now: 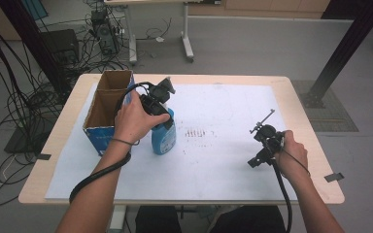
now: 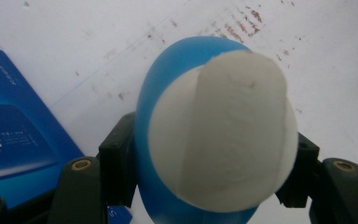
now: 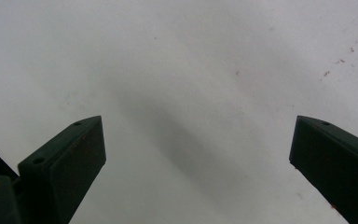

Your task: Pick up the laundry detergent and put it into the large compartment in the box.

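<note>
A blue bottle (image 1: 164,139) with a white cap stands upright on the white sheet (image 1: 223,165), just right of a cardboard box. My left gripper (image 1: 161,112) is shut on the bottle's upper part, coming down from above. In the left gripper view, the white cap (image 2: 228,135) and blue shoulder (image 2: 144,112) sit between the two black jaws of the left gripper (image 2: 209,163), whose pads press on both sides. My right gripper (image 1: 258,149) hovers over the sheet at the right. Its jaws stand wide apart in the right gripper view, and the right gripper (image 3: 198,149) has nothing but bare sheet between them.
An open-topped cardboard box (image 1: 108,104) with blue outer walls (image 2: 14,140) stands at the table's left, close to the bottle. Reddish marks (image 1: 194,132) dot the sheet's middle. Cables and table legs lie on the floor beyond the far edge.
</note>
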The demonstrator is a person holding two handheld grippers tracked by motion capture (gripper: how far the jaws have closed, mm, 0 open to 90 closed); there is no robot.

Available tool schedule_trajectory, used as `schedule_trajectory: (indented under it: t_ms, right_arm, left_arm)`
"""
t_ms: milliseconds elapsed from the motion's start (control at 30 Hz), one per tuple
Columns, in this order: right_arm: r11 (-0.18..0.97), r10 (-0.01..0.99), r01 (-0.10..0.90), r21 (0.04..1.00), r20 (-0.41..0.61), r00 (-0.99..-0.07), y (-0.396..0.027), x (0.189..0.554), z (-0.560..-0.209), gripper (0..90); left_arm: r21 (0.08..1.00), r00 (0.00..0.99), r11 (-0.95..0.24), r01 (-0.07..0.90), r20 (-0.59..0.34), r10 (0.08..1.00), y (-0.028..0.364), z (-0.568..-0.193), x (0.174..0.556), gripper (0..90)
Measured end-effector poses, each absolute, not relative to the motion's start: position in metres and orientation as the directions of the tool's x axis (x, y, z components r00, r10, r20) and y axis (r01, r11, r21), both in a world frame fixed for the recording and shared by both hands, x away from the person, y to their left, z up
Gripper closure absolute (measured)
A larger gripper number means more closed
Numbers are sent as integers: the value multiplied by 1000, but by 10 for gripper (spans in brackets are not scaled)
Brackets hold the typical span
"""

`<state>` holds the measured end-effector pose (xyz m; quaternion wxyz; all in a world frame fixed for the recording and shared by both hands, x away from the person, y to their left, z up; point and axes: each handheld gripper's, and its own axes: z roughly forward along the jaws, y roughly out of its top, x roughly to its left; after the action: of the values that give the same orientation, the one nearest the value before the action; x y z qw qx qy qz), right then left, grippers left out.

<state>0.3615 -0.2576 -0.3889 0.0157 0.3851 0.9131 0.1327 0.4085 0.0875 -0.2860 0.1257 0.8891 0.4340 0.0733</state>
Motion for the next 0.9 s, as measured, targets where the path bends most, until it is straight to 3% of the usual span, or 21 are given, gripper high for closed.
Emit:
schedule_trajectory:
  t_ms: [900]
  right_arm:
    - [664, 713, 704, 252, 71, -698, -260, 368, -387, 33]
  left_arm:
    - [309, 609, -591, 745, 47, 792, 87, -274, 408, 376]
